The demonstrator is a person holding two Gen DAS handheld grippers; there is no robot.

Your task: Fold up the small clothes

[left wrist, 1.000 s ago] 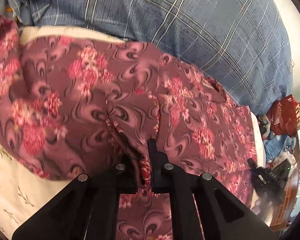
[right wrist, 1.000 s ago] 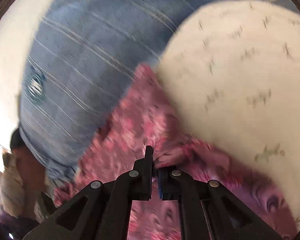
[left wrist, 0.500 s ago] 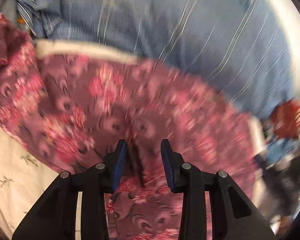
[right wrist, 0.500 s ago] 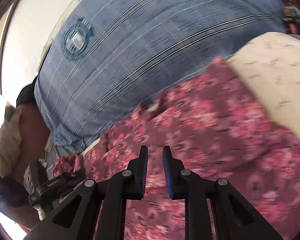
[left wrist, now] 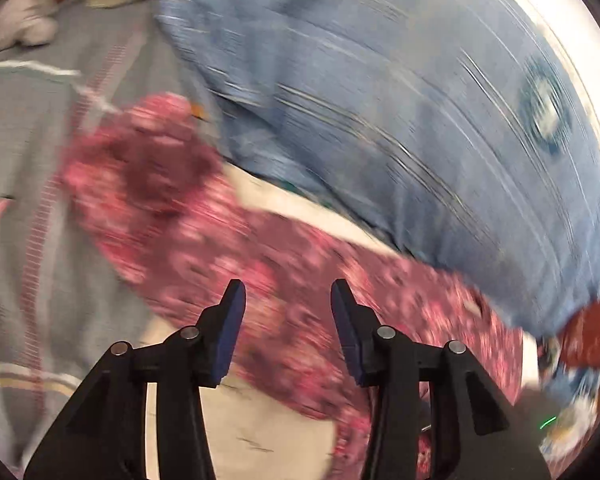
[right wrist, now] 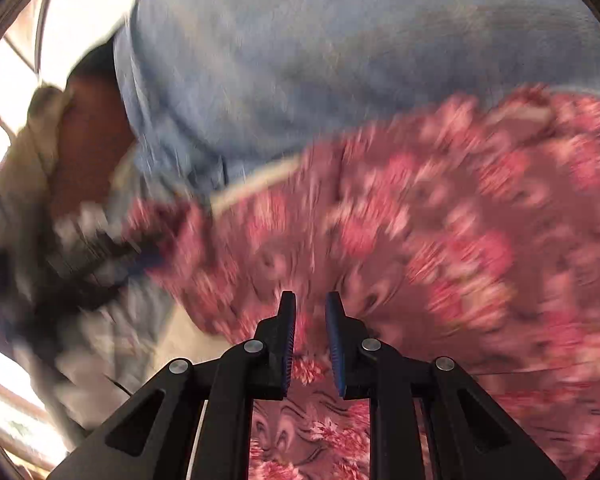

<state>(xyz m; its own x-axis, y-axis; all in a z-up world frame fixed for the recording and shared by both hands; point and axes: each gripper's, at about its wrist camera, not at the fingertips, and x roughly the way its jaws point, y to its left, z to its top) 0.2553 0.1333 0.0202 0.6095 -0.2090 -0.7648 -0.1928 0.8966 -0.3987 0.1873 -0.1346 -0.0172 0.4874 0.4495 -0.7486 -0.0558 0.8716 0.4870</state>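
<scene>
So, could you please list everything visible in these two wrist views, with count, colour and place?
floral cloth: one, maroon with pink flowers, spread on the bed under both grippers.
cream sheet: one, cream with small dark sprigs, under the floral cloth.
blue pillow: one, blue plaid with a round badge, behind the cloth.
grey bedcover: one, grey with pale stripes, left of the cloth in the left wrist view.
red bag: one, red, at the right edge, blurred.
left gripper: one, black with blue pads, jaws opening, nothing between them.
right gripper: one, black with blue pads, jaws slightly apart above the cloth, gripping nothing.
</scene>
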